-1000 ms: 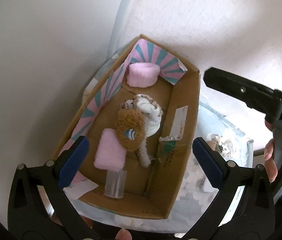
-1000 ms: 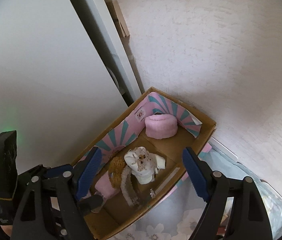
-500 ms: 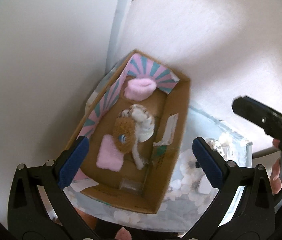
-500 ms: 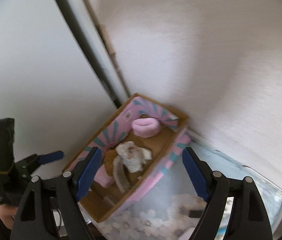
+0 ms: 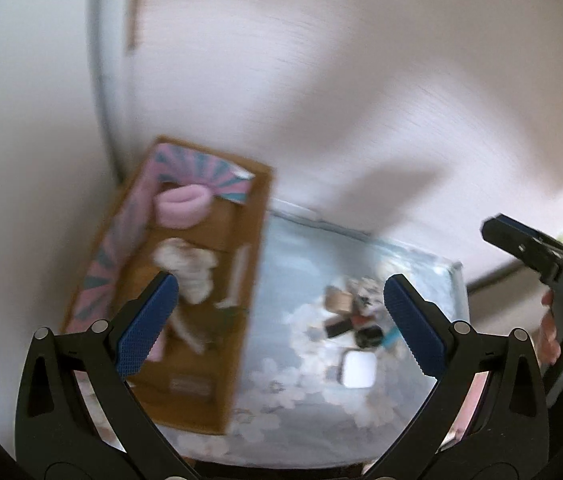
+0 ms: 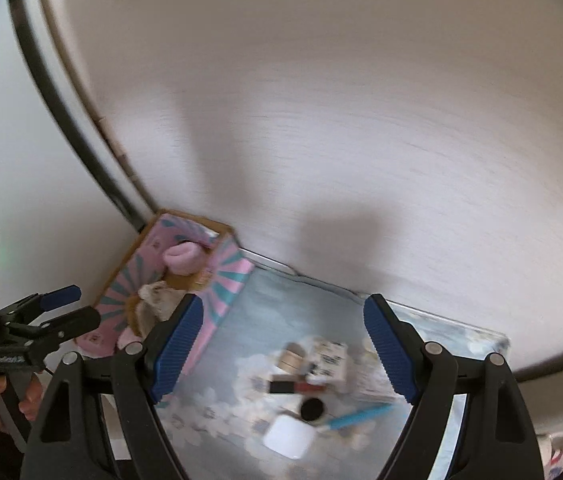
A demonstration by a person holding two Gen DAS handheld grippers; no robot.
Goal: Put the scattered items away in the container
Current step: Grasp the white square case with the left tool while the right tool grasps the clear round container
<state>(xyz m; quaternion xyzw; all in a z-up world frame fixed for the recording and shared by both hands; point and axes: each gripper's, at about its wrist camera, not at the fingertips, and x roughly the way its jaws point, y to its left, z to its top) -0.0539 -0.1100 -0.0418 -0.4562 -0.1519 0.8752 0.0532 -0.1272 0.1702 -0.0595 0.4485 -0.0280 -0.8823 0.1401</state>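
Hovering wide-jawed and empty, the left gripper (image 5: 279, 328) and right gripper (image 6: 283, 354) face the clutter right of the cardboard box (image 6: 223, 280), seemingly choosing a pickup.

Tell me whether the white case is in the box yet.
Out. The white case lies on the floral cloth, apart from the box.

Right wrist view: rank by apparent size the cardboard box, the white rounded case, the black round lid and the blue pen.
1. Cardboard box, by far the largest.
2. White rounded case.
3. Blue pen: longer than the lid but much thinner, so this order is unsure.
4. Black round lid.
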